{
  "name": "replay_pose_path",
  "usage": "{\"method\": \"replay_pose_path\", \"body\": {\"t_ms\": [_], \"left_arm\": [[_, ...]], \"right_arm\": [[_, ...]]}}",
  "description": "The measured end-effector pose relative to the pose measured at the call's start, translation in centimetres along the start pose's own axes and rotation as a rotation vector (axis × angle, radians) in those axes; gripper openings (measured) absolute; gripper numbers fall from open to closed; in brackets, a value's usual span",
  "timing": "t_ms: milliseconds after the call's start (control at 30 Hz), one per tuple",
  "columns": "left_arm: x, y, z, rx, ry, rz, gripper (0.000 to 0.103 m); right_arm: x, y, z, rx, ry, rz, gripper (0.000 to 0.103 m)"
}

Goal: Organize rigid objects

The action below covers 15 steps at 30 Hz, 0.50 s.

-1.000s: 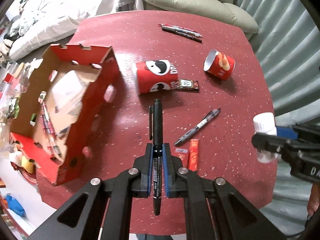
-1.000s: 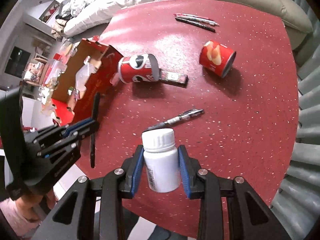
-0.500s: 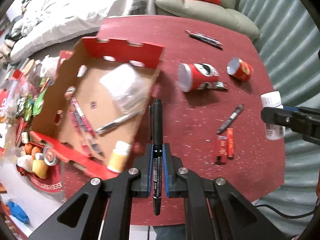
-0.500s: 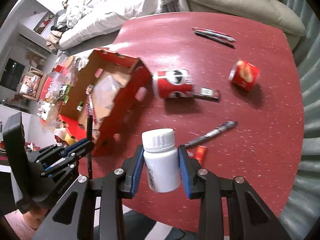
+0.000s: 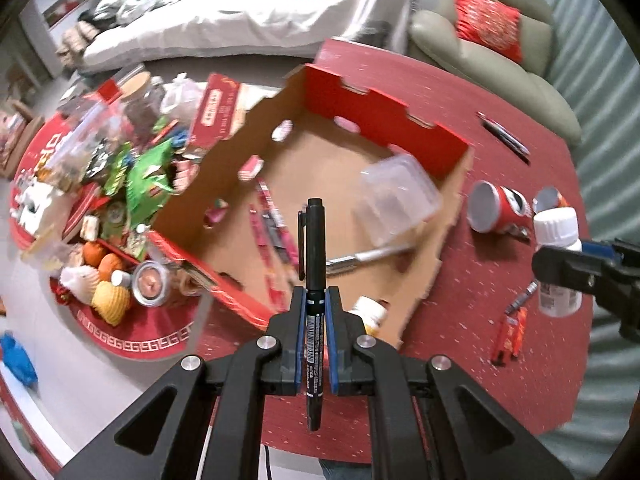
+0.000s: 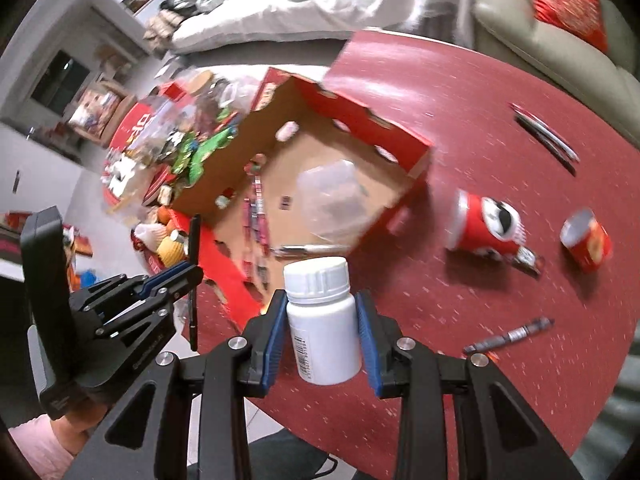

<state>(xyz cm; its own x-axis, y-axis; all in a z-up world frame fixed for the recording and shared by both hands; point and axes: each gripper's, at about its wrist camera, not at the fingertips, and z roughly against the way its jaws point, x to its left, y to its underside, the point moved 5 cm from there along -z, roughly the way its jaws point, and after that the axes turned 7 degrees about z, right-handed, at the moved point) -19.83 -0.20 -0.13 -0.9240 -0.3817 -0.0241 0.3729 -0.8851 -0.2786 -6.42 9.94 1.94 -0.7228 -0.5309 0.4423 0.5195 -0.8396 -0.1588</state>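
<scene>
My left gripper (image 5: 315, 300) is shut on a black marker pen (image 5: 314, 240), held upright above the near edge of an open red cardboard box (image 5: 384, 120). The box holds a clear plastic tub (image 5: 396, 200), several pens and a small bottle. My right gripper (image 6: 322, 312) is shut on a white pill bottle (image 6: 324, 320), held in the air over the red table (image 6: 480, 120), right of the box (image 6: 360, 116). The left gripper (image 6: 188, 274) with its pen also shows in the right wrist view, and the white bottle (image 5: 558, 248) shows in the left wrist view.
Two red snack cans (image 6: 484, 224) (image 6: 586, 240) lie on the table right of the box. Loose pens lie at the far edge (image 6: 544, 136) and near right (image 6: 512, 334). A lower round table (image 5: 100, 200) left of the box is crowded with snacks and jars.
Both grippers have moved left, from over the open table to over and beside the box. Each still holds its object.
</scene>
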Motion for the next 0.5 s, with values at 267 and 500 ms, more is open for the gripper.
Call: {"method": "replay_pose_path", "body": {"t_ms": [267, 500], "left_arm": [[2.7, -1.2, -0.8, 0.001, -0.017, 0.054, 0.01], [3.3, -1.7, -1.5, 0.011, -0.01, 0.063, 0.01]], "right_arm": [[4.4, -2.4, -2.6, 0.023, -0.017, 0.081, 0.036], [5.4, -2.8, -4.1, 0.051, -0.014, 0.092, 0.036]]}}
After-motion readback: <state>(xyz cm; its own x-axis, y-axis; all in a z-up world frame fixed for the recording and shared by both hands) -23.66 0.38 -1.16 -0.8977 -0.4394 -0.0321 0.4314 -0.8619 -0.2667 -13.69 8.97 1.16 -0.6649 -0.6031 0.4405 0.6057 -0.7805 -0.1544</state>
